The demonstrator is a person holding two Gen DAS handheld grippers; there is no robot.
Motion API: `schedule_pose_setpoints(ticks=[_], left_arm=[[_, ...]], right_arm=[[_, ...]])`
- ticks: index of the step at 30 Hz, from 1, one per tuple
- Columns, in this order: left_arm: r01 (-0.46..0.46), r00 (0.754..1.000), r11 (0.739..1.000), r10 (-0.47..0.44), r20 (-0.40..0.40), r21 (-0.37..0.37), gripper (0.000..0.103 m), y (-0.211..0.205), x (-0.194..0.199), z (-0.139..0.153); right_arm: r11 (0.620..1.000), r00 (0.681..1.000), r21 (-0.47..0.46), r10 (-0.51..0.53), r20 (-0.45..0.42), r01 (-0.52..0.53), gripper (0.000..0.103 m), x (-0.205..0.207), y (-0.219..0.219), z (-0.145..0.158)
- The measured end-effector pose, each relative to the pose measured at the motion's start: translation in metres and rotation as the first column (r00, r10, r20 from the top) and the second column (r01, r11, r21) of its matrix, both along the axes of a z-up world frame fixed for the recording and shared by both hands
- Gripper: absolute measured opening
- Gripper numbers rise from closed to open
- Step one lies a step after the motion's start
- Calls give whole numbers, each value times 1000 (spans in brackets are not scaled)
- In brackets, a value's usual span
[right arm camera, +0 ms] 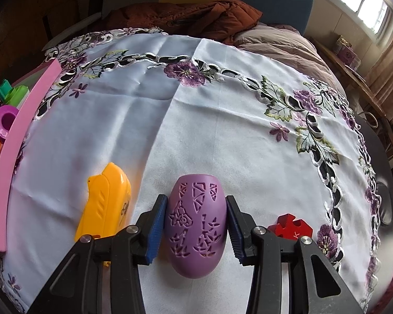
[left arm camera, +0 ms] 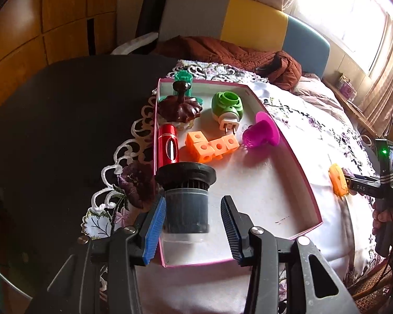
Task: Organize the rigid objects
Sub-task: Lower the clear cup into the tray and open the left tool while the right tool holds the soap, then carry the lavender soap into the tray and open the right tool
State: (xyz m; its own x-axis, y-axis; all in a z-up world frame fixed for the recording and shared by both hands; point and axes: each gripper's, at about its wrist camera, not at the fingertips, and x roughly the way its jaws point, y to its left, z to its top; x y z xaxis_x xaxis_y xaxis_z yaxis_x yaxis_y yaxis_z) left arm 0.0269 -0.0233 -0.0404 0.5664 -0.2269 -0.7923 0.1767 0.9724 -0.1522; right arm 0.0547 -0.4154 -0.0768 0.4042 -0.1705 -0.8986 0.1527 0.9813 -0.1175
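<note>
Jaws of the left gripper [left arm camera: 194, 231] stand spread at the bottom of its frame. A dark filter [left arm camera: 186, 196] stands between them: the left pad [left arm camera: 154, 225] is just beside its side, and a clear gap shows to the right pad. The filter sits in the near left corner of a pink-edged box [left arm camera: 311, 198]. Further up the frame in the box lie a red tube [left arm camera: 169, 144], orange cubes [left arm camera: 209, 145], a magenta cup [left arm camera: 262, 130], a green plug [left arm camera: 226, 106] and a brown lid [left arm camera: 179, 104].

In the right view, low and central, the right gripper [right arm camera: 196, 229] pinches a purple egg [right arm camera: 195, 225] from both sides, the egg lying on the white cloth [right arm camera: 196, 110]. A yellow toy [right arm camera: 106, 204] lies just left of the jaws, a red piece [right arm camera: 290, 229] just right. The box's pink wall runs up the left edge.
</note>
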Motion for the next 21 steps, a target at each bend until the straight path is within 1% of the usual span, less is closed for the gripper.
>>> schedule_pose_setpoints(ticks=[2,4,10,14,17,19,21], left_arm=[[3,1000,1000,-3,11,13,44,-1,-3,2],[-3,1000,1000,3,12,1,44,0,-4,4],[-27,999,1000,27,24,10,44,4,-5,8],[-42,998,999,41,38,18,44,6,-5,11],[-49,998,999,48,39,13,44,9,-4,12],[-58,998,998,57,39,18,44,12,-3,11],[-71,997,997,71,30,7,44,16,-2,10]], right_arm=[[1000,1000,11,-17,2,17,44,0,-2,1],[999,999,10,-36,17,35,44,-1,-5,5],[996,991,28,-88,103,85,44,-5,-14,23],[992,980,79,-107,169,95,44,-8,-15,41],[991,971,111,-98,216,75,44,-10,-4,56],[993,970,107,-65,233,41,44,-10,11,63],[994,970,107,-24,242,-2,44,-10,30,69]])
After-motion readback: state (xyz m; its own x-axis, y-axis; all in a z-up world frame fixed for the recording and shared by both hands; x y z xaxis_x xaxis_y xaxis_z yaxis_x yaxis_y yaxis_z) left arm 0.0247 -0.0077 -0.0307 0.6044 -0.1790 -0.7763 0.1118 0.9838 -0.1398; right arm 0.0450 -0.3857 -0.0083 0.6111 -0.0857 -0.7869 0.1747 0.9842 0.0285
